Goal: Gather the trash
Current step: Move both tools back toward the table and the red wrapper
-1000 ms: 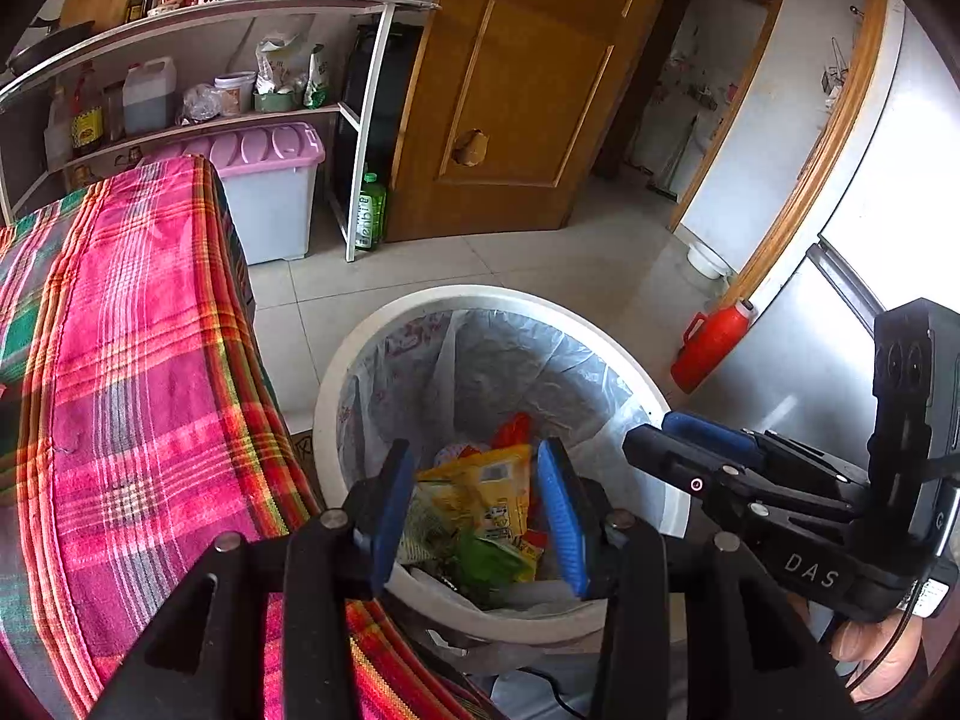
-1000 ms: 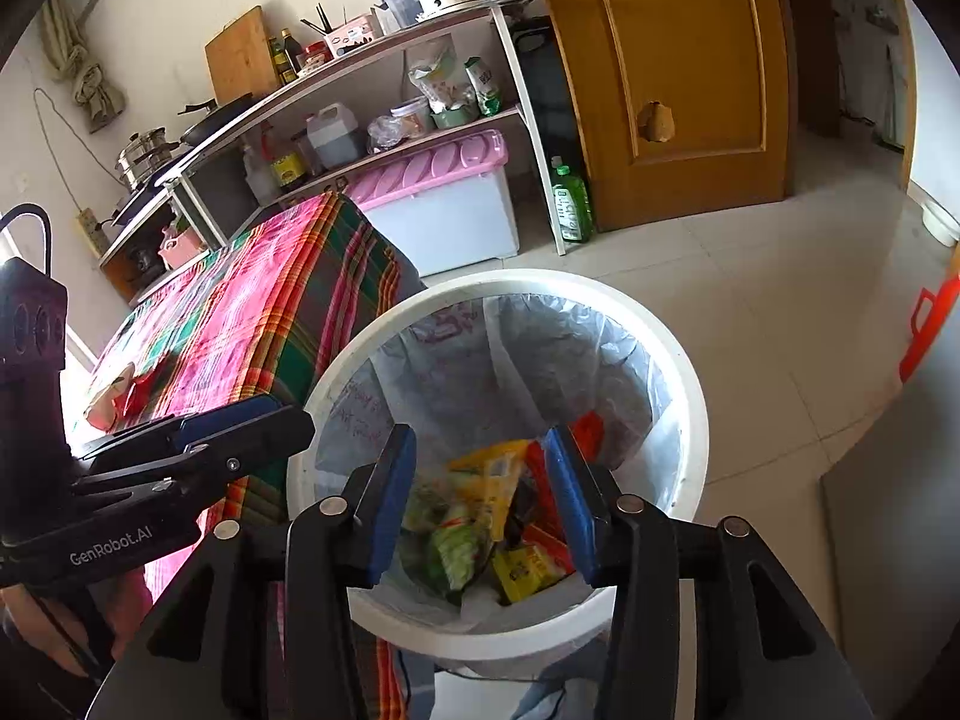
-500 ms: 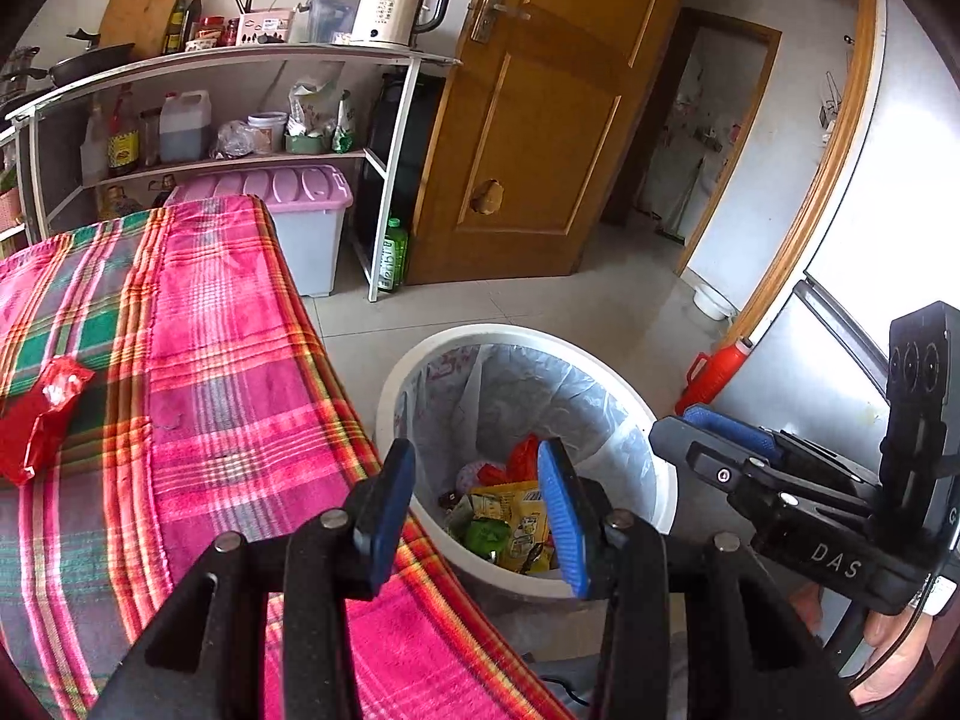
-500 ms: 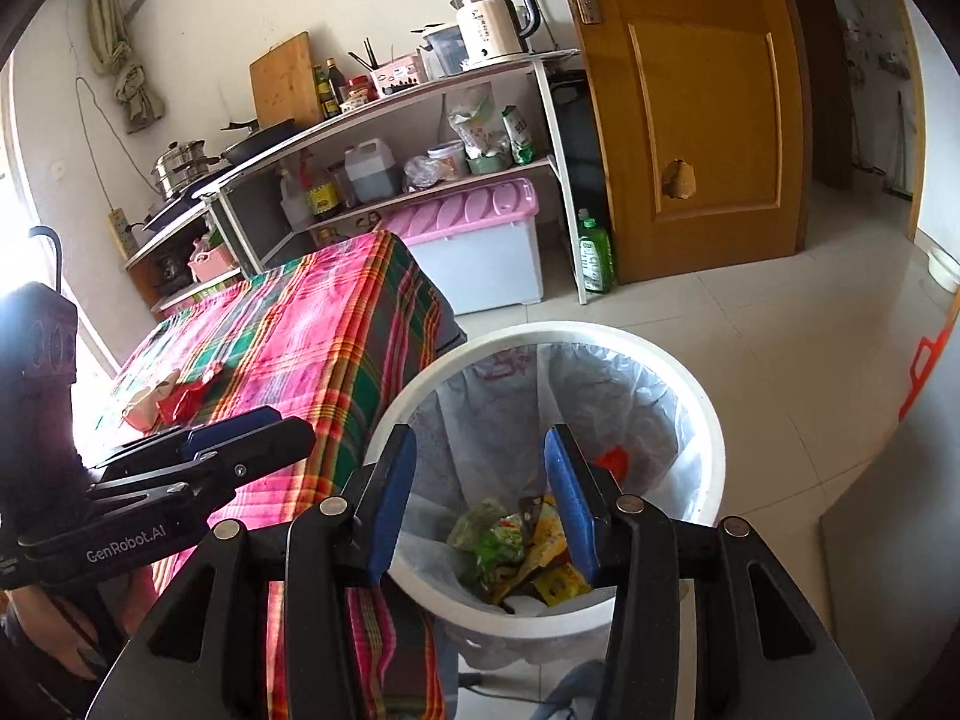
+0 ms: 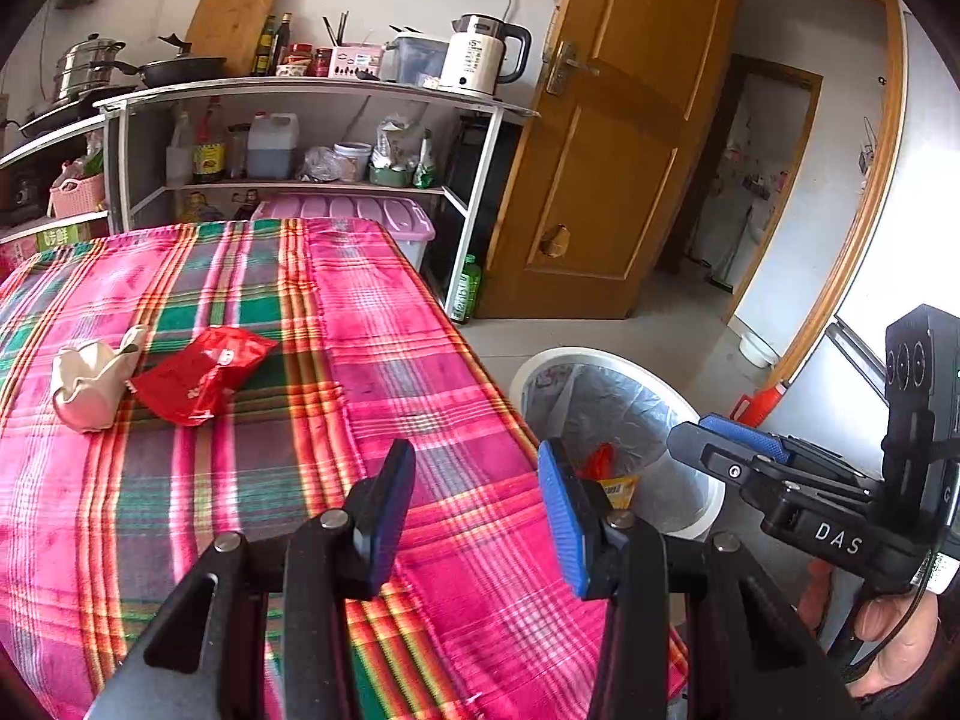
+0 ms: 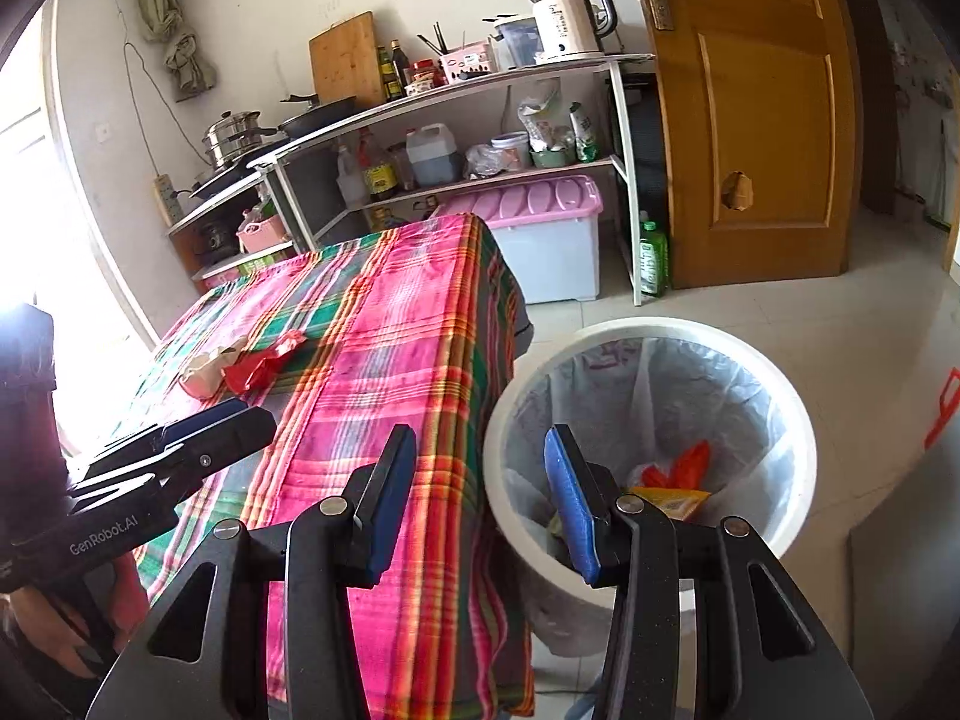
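A red wrapper [image 5: 201, 375] and a crumpled cream paper carton [image 5: 90, 381] lie side by side on the plaid tablecloth [image 5: 384, 336], far left of my left gripper [image 5: 474, 474]. That gripper hovers open and empty over the cloth's near right corner. The white bin [image 5: 636, 414] with a clear liner stands on the floor beside the table, several wrappers [image 6: 672, 483] inside. My right gripper [image 6: 477, 462] is open and empty, straddling the table edge and the bin [image 6: 654, 414]. From there the red wrapper [image 6: 261, 363] and carton [image 6: 207, 372] show far left.
A white shelf rack [image 5: 312, 138] with bottles, a kettle [image 5: 480, 54] and pans stands behind the table, a pink-lidded storage box [image 5: 360, 216] under it. A wooden door [image 5: 606, 144] is open to the right. A green bottle [image 6: 653, 258] and a red jug [image 5: 759, 405] sit on the floor.
Both grippers have risen and swung left, away from over the bin toward the table. The red wrapper and the carton have come into view. Neither gripper's jaws moved.
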`<state>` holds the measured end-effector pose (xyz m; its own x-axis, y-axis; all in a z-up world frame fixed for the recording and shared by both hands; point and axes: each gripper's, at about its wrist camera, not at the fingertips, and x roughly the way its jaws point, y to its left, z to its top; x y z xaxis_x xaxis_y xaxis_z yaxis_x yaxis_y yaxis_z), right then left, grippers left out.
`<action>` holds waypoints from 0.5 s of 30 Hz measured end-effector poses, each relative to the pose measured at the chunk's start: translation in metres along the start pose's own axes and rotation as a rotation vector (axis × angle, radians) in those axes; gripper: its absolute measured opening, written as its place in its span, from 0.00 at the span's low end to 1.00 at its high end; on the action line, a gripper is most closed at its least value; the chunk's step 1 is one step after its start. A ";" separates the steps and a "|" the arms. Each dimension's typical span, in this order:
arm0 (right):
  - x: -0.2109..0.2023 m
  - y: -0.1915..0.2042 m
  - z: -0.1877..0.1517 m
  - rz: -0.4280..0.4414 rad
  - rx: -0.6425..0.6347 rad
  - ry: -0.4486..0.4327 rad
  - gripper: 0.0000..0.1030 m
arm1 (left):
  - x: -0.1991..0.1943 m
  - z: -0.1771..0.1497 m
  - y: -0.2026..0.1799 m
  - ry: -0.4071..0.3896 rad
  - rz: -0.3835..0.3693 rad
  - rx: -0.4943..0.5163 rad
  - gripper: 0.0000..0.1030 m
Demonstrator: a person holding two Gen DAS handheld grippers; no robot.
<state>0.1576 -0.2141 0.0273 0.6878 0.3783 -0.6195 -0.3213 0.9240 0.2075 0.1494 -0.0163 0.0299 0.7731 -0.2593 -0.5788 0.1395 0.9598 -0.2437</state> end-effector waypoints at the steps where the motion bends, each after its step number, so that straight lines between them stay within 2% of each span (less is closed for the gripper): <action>1: 0.002 0.003 0.000 0.008 -0.001 0.005 0.45 | -0.003 -0.001 0.005 -0.006 0.010 -0.005 0.43; 4: 0.006 0.012 0.000 0.047 0.004 0.026 0.45 | -0.010 -0.002 0.019 -0.019 0.038 -0.025 0.43; 15: 0.023 0.051 0.001 0.104 -0.058 0.067 0.45 | -0.031 -0.014 0.069 -0.041 0.125 -0.098 0.43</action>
<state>0.1579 -0.1585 0.0246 0.6047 0.4656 -0.6462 -0.4272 0.8744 0.2303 0.1262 0.0561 0.0197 0.8056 -0.1323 -0.5775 -0.0184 0.9687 -0.2475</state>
